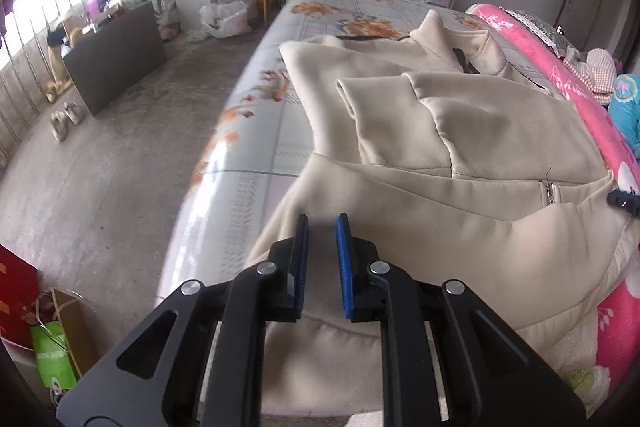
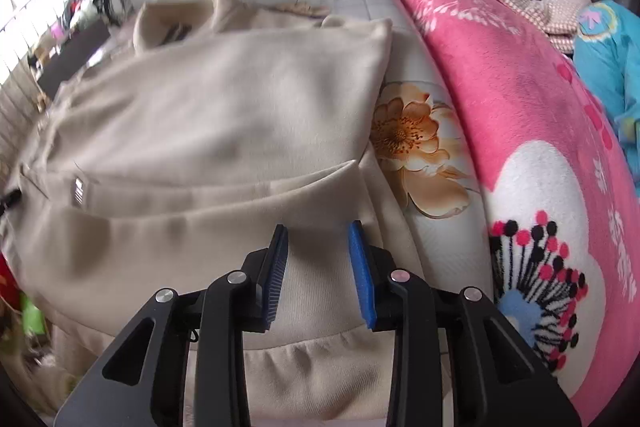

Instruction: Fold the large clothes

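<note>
1. Currently the beige jacket (image 1: 460,147) lies flat on the bed (image 1: 288,131), front side up, with its zipper (image 1: 550,193) closed at least near the hem. It occupies the bed surface between the open mattress edge at 9 o'clock and the pink blanket (image 1: 560,67) at 3 o'clock.

2. Long axis: runs from 6 o'clock (hem, nearest both cameras) to 12 o'clock (collar (image 1: 460,31)). The collar points away from the operator.

3. Sleeves: the sleeve (image 1: 384,111) in the left wrist view is folded inward across the chest, cuff pointing toward 9 o'clock. In the right wrist view the opposite side (image 2: 248,87) is likewise laid inward as a broad flap. This arrangement appears intended to narrow the garment to a rectangle before a lengthwise fold.

4. Left gripper (image 1: 322,223): fingers spread with a narrow gap, holding nothing. It hovers over the hem region near the jacket's 9 o'clock edge; whether it contacts the cloth cannot be determined.

5. Right gripper (image 2: 318,229): fingers spread wider, nothing between them. It is positioned over the hem band (image 2: 320,359) near the 3 o'clock edge, beside the printed flower (image 2: 404,131) on the sheet.

6. Assessment: both tools are stationed at opposite hem corners, which suits pinching the hem and carrying it toward 12 o'clock. That fold is not yet made.
</note>
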Action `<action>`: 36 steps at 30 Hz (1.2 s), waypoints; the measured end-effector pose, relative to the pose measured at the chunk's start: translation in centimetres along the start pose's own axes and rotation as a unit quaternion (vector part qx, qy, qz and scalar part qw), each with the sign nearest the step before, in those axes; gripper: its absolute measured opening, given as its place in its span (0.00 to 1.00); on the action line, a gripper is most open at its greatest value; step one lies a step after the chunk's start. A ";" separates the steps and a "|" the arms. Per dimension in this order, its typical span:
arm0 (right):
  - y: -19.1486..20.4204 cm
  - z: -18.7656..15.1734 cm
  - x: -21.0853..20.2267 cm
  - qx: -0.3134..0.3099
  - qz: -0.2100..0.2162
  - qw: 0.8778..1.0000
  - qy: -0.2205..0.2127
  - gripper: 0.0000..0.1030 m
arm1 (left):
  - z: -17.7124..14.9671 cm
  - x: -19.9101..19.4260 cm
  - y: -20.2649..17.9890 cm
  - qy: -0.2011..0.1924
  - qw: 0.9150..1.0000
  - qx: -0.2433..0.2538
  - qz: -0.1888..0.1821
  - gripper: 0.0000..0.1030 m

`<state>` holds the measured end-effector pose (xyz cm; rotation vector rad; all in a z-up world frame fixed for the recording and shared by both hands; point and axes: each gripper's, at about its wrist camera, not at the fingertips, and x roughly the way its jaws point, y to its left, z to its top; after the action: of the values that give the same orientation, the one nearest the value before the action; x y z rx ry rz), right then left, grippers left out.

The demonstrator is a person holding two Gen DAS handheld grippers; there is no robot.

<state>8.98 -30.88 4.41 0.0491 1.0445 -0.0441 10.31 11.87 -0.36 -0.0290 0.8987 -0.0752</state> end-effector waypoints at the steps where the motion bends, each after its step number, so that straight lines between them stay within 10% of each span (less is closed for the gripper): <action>1: 0.4 0.1 -0.6 -0.002 -0.008 1.000 -0.010 0.32 | -0.1 -0.7 -0.2 -0.007 1.000 0.006 -0.007 0.15; 7: 5.3 -0.3 -1.9 -0.067 0.105 0.992 -0.011 0.44 | -0.5 -0.1 -3.2 0.028 0.994 0.018 -0.107 0.24; 14: 10.7 -1.6 0.1 -0.111 0.176 0.977 0.038 0.45 | -1.4 1.7 -7.4 0.010 0.996 0.074 -0.057 0.27; 16: 11.7 -2.5 0.7 -0.128 0.153 0.979 0.042 0.44 | -1.7 1.7 -7.9 0.002 0.996 0.084 -0.038 0.23; 20: 12.7 -3.0 0.1 -0.155 0.091 0.984 0.014 0.05 | -1.9 1.2 -8.0 -0.011 0.995 0.096 -0.015 0.02; 30: 11.8 -0.7 -5.5 -0.135 0.087 0.984 -0.077 0.02 | 0.7 -5.4 -7.3 -0.126 0.988 0.089 0.001 0.01; 36: 12.8 -0.8 -0.1 -0.137 0.066 0.987 -0.051 0.02 | -0.3 0.9 -7.3 -0.068 0.993 0.093 0.014 0.01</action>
<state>8.99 -18.01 4.34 -0.1323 0.9358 0.2153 10.22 4.56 -0.84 0.1510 0.7530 -0.1284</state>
